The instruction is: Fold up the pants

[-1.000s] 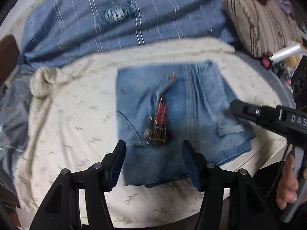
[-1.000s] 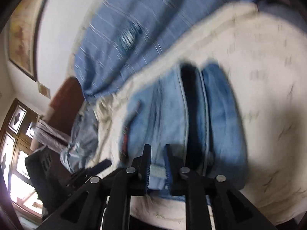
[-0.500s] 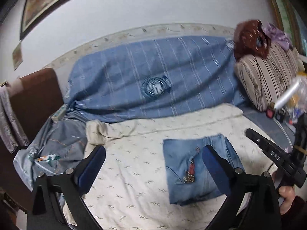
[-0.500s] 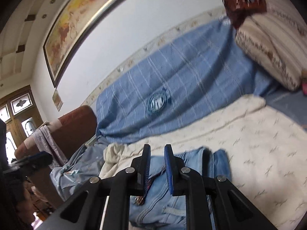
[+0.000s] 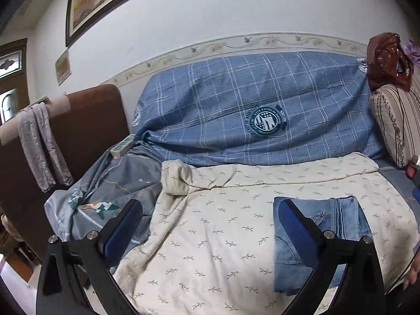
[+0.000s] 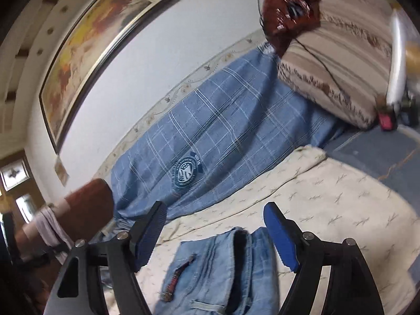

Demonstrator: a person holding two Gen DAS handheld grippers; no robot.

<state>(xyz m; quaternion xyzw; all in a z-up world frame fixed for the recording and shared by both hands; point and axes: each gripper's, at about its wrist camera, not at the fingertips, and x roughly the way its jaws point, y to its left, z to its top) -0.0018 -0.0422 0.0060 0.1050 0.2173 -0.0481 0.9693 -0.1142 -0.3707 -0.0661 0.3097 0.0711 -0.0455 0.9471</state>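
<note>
Both wrist views toward shared sofa (image 5: 262, 110)

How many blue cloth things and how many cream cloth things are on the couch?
Blue cloth: 3 (folded jeans, checked cover with a round badge, grey-blue sheet with stars)
Cream cloth: 2 (leaf-print blanket, striped cushion)
Total: 5
</note>
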